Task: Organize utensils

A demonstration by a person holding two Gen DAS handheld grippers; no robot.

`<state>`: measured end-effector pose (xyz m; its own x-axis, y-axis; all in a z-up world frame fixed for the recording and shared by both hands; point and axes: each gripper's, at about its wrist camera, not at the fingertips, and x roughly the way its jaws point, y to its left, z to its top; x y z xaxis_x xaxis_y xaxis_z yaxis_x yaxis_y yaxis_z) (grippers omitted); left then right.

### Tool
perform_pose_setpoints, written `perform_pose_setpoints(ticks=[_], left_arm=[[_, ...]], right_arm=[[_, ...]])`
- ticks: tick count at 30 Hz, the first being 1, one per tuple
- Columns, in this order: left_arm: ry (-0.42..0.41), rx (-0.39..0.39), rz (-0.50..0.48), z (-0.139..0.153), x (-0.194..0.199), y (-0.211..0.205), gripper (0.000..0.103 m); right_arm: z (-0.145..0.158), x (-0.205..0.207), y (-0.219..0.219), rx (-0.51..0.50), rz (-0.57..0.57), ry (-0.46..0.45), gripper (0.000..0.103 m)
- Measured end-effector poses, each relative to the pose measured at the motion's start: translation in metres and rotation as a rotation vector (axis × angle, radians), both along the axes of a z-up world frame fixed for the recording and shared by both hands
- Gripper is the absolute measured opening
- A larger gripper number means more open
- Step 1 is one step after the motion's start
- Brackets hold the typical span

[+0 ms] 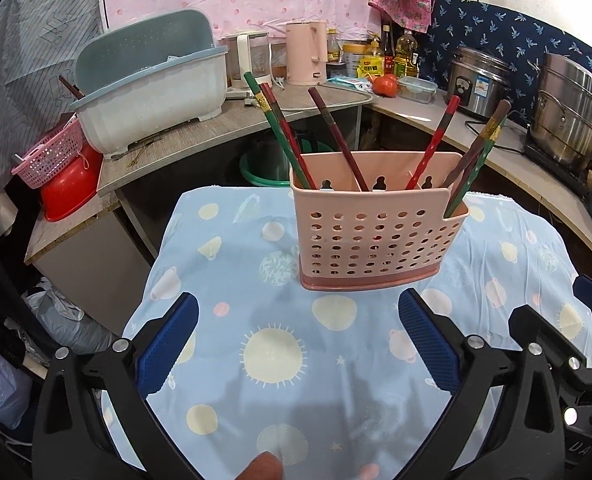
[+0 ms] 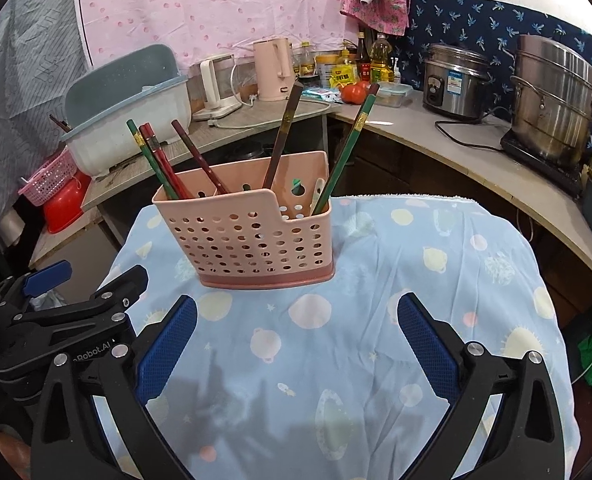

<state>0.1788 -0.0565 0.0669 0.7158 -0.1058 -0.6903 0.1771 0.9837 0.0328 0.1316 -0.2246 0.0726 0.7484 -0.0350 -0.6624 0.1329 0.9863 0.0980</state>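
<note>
A pink perforated utensil holder (image 1: 378, 236) stands upright on the blue patterned cloth (image 1: 279, 352); it also shows in the right wrist view (image 2: 247, 240). Several chopsticks, green (image 1: 279, 136), red (image 1: 432, 148) and dark brown (image 1: 336, 132), stand in its compartments, leaning outward. In the right wrist view a green chopstick (image 2: 348, 152) and a brown one (image 2: 281, 136) lean in it. My left gripper (image 1: 298, 316) is open and empty, a little in front of the holder. My right gripper (image 2: 296, 320) is open and empty, in front of the holder and to its right.
A curved counter behind holds a dish-drainer tub (image 1: 151, 84), pink kettle (image 1: 306, 54), bottles, a tomato (image 1: 386, 85), a rice cooker (image 1: 480, 80) and a steel pot (image 1: 568, 120). A pink basket (image 1: 49, 156) and red bowl lie at left. The table drops off at all cloth edges.
</note>
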Motion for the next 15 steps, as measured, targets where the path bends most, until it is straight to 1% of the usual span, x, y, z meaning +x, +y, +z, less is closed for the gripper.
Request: perform_pose_setpoints(ticks=[8, 15], left_arm=[[0.004, 0.007, 0.013, -0.0023, 0.0003, 0.0014, 0.096], [0.007, 0.011, 0.020, -0.0020, -0.0006, 0.0014, 0.096]], right_arm=[[-0.0004, -0.0003, 0.0056, -0.035, 0.000, -0.008, 0.097], [0.0000, -0.0006, 0.0059, -0.039, -0.001, -0.009, 0.097]])
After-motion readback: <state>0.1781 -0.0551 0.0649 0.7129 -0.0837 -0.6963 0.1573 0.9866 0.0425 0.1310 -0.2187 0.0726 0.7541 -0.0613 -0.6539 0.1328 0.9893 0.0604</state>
